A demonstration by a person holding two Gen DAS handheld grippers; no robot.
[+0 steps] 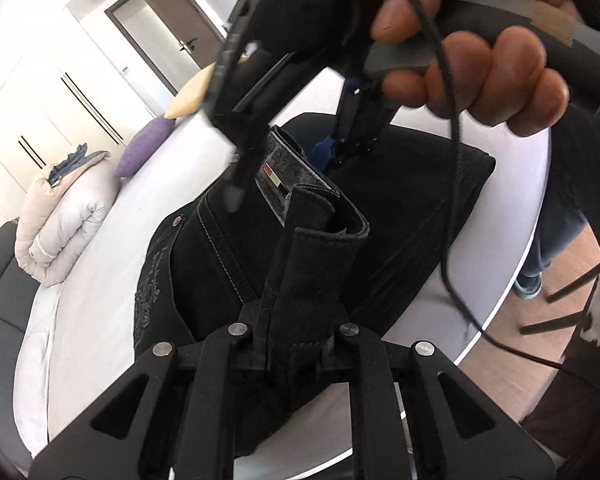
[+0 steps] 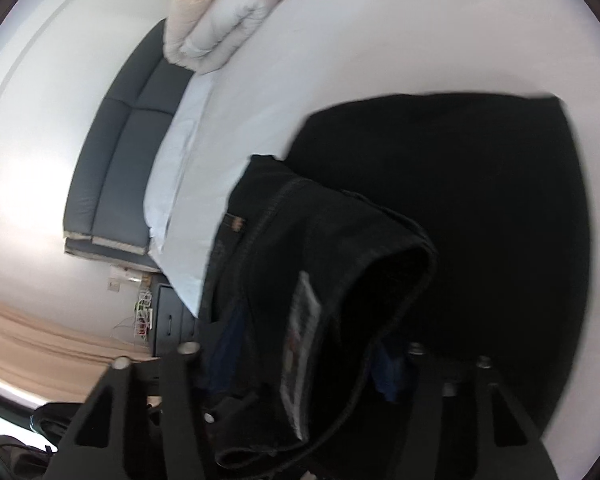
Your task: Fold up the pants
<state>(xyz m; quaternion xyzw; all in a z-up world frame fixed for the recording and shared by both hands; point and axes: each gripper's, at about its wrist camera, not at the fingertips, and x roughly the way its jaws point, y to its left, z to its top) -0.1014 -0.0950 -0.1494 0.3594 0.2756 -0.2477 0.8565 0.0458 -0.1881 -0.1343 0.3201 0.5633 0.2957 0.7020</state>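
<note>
Left hand-held gripper (image 1: pixel 290 344) is clamping the waistband of the black pants (image 1: pixel 400 216), lifting it above the white bed (image 1: pixel 100 280). Right hand-held gripper (image 1: pixel 346 152) is pinching the opposite waistband edge; the pant legs are lying on the bed.

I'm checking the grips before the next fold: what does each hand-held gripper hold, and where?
Both grip the black denim pants at the waistband: the left hand-held gripper and the right hand-held gripper, either side of the brand patch.
</note>
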